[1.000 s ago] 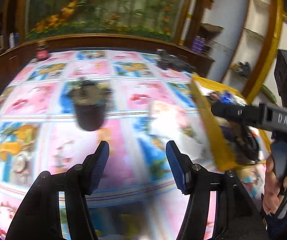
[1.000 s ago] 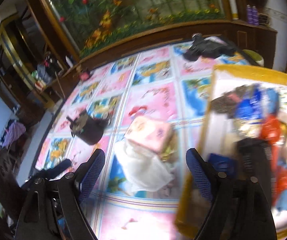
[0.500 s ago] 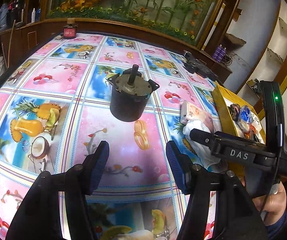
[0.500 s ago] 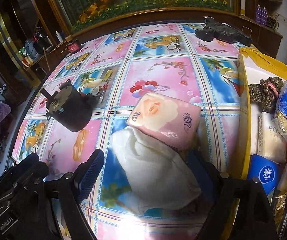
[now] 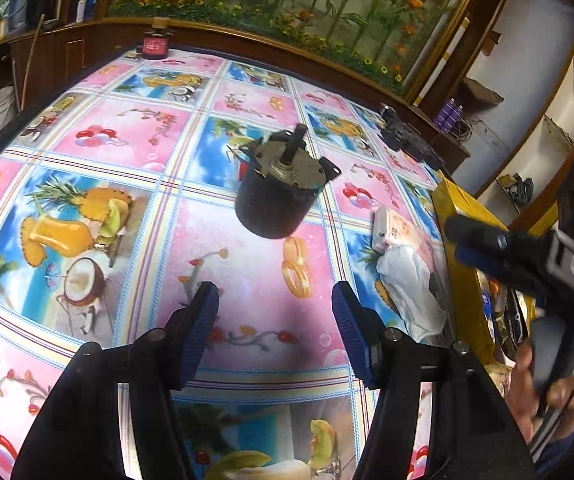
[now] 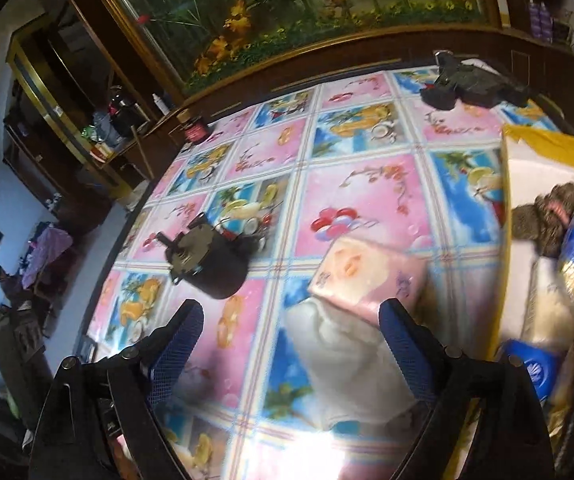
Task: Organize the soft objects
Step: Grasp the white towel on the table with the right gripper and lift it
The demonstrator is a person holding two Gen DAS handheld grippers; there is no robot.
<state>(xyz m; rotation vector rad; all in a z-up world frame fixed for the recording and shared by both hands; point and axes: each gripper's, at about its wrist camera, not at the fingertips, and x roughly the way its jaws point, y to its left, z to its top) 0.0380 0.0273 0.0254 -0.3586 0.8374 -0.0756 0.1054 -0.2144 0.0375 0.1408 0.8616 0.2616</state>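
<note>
Our left gripper (image 5: pixel 275 324) has its jaws spread wide with nothing between them, hovering over bare tablecloth (image 5: pixel 99 136). Ahead of it stands the black motor (image 5: pixel 281 190), a hard thing and, we judge, not our concern. To the right lie the pink tissue pack (image 5: pixel 395 232) and the white cloth (image 5: pixel 411 288), touching each other, just beside the yellow-rimmed box (image 5: pixel 453 240). Our right gripper (image 5: pixel 487 248) shows at the right edge, blurred, above the box rim and near the cloth. Compared with half a second ago, this view has barely shifted: the motor sits a little farther ahead and the right gripper has swung higher across the frame.

From the right wrist, our right gripper (image 6: pixel 291 340) is also wide open and holds nothing. The white cloth (image 6: pixel 339 360) lies between its fingers, with the pink tissue pack (image 6: pixel 367 276) resting on the cloth's far end. The box (image 6: pixel 505 240) is to the right, already holding knitted gloves (image 6: pixel 543 216), a blue packet (image 6: pixel 531 368) and other soft packs. Half a second ago the camera sat closer and steadier over the cloth; now the picture is smeared and tilted, so the gripper is moving. We take this as settling the approach: the cloth and tissue pack are the soft things left outside the box, and the cloth looks like the next pick. Being limp, it may drag the tissue pack along.
</note>
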